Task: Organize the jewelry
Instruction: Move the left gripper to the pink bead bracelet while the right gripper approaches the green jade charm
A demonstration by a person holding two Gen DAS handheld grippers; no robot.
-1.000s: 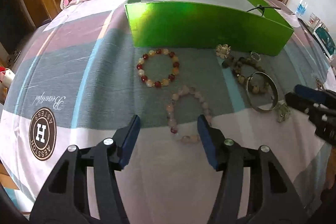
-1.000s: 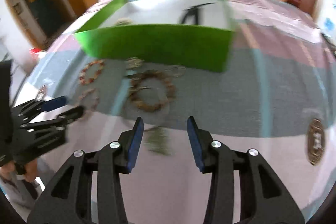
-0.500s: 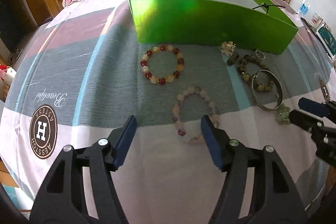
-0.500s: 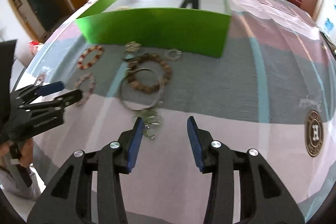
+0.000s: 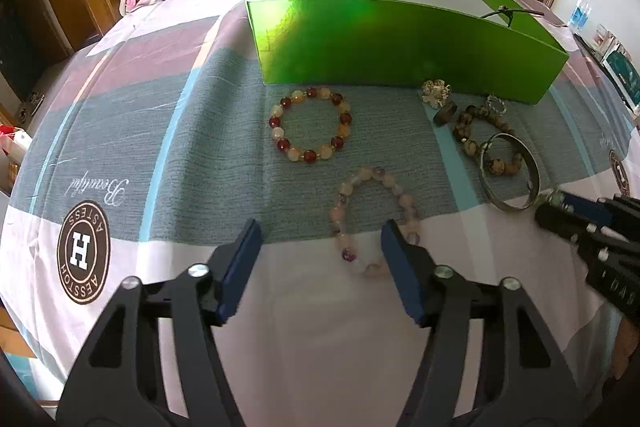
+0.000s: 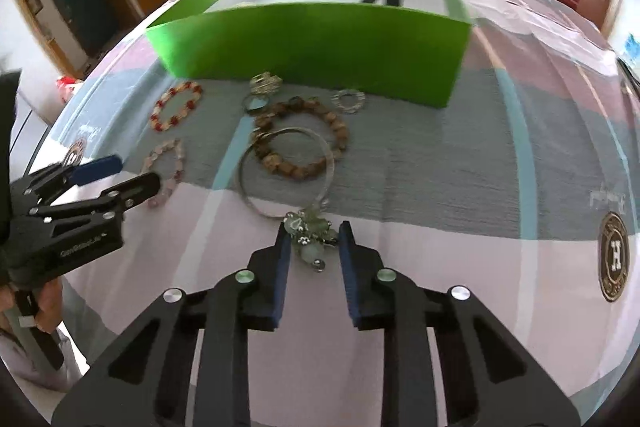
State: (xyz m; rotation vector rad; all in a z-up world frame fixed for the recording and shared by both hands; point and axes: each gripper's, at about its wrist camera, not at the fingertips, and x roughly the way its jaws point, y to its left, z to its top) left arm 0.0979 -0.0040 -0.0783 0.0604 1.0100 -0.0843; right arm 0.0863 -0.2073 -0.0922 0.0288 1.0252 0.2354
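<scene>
On the left of the cloth-covered surface (image 5: 120, 131), the left gripper (image 5: 320, 251) hung with its jaws about half open, holding nothing. A pale pink bead bracelet (image 5: 374, 211) lay flat on the cloth beneath them, its near end between the two blue pads but untouched. Just beyond it lay a red and cream bead bracelet (image 5: 310, 131), close to the front wall of the green box (image 5: 400, 47), which stood open toward the far edge of the surface. Further right, a small gold flower ornament (image 5: 435, 91) and a sparkly ring (image 6: 349, 101) sat against the box front, with a brown bead bracelet (image 6: 302, 135) and a thin metal bangle (image 6: 286, 171) overlapping each other nearer the front. At the bangle's near rim lay a pale green charm cluster (image 6: 310, 231). The right gripper (image 6: 312, 239) was there, its jaws having just been closing, now narrow on either side of the cluster; whether the pads pressed it could not be told.
</scene>
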